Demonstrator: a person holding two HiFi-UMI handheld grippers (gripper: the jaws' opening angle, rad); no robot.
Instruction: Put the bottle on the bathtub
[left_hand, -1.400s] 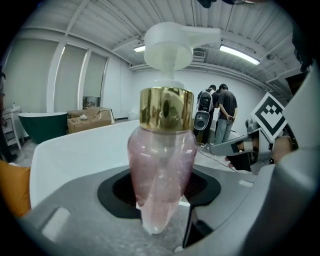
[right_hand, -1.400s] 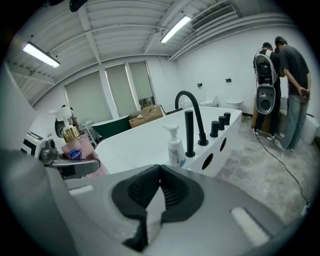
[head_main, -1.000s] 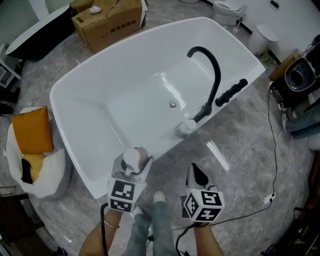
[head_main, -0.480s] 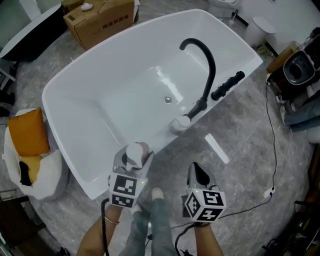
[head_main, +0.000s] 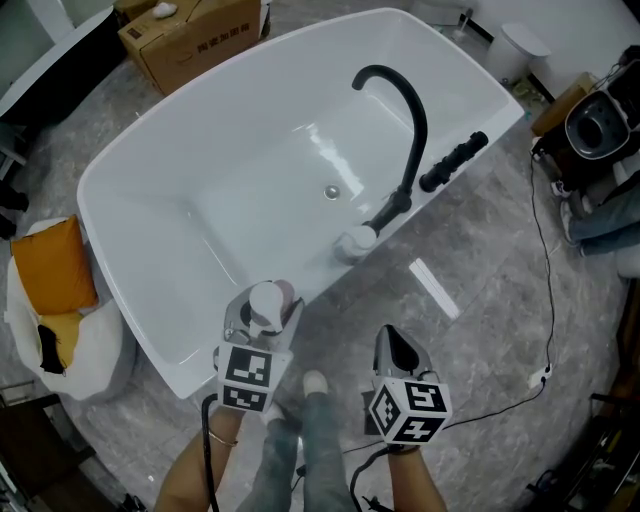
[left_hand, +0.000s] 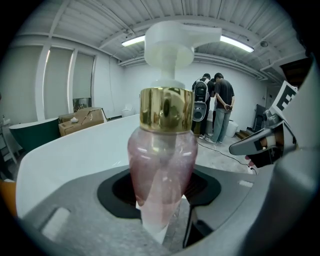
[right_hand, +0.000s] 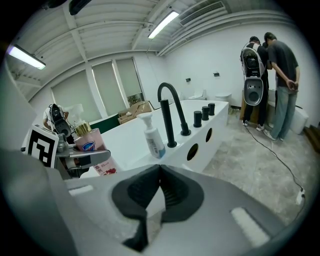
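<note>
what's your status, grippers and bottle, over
Left gripper shut on pink pump bottle, upright, at bathtub near rim. Right gripper shut, empty. White pump bottle further along rim by black faucet, not blocking.

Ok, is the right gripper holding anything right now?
No, the right gripper has its jaws closed together with nothing between them.

One bathtub (head_main: 150, 160), white. Two bottles: pink pump bottle (left_hand: 161, 165), white pump bottle (right_hand: 154, 137). Two grippers: left gripper (head_main: 262, 306), right gripper (head_main: 393, 345); one marker cube on each. One black faucet (head_main: 400, 110). Three black knobs (right_hand: 204, 113) on tub rim. Two round holes (right_hand: 192, 152) in tub side. One cardboard box (head_main: 190, 35). One orange cushion (head_main: 58, 265). Two people (right_hand: 280, 75) standing. One speaker (right_hand: 252, 90).
</note>
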